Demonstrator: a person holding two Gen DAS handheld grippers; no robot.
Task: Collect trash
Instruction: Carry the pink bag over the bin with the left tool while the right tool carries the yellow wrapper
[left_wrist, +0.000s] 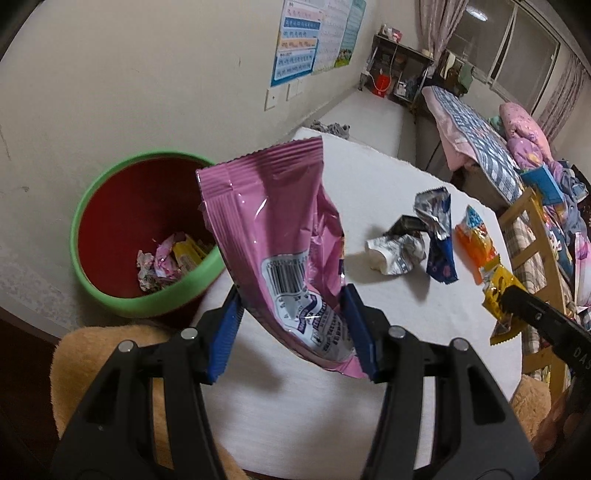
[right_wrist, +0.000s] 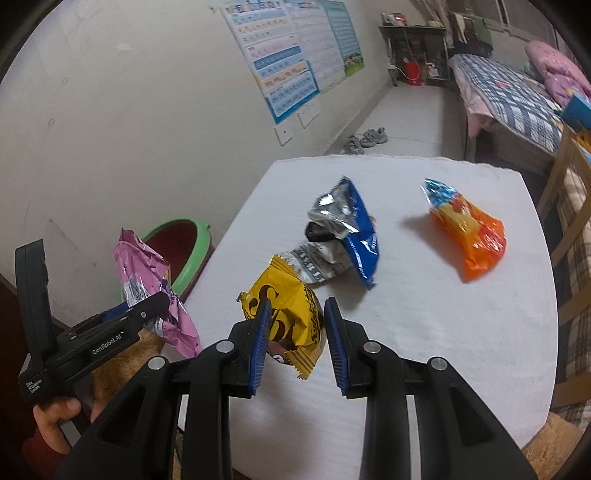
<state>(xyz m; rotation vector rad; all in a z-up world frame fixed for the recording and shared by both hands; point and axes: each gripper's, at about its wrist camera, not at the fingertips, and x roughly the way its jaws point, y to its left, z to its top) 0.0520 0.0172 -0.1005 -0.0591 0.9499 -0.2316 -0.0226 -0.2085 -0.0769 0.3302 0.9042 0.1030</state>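
Left wrist view looks steeply down along its own fingers, close over the white table (left_wrist: 369, 177), facing the wall and the green-rimmed bin (left_wrist: 147, 310). Right wrist view sits further right, angled down the same way, close over the table. Both share table, bin, wrappers, wall posters (right_wrist: 291, 55), bed (right_wrist: 509, 96).

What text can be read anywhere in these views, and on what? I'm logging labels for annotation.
"GenRobot.AI": on the left gripper.
"Data Acquisition System": on its handle, small.
"DAS": cut off, on the right gripper.
Pink wrapper: barcode and print, too blurred.
Yellow wrapper: large lettering, partly hidden.
Wall posters: too small.
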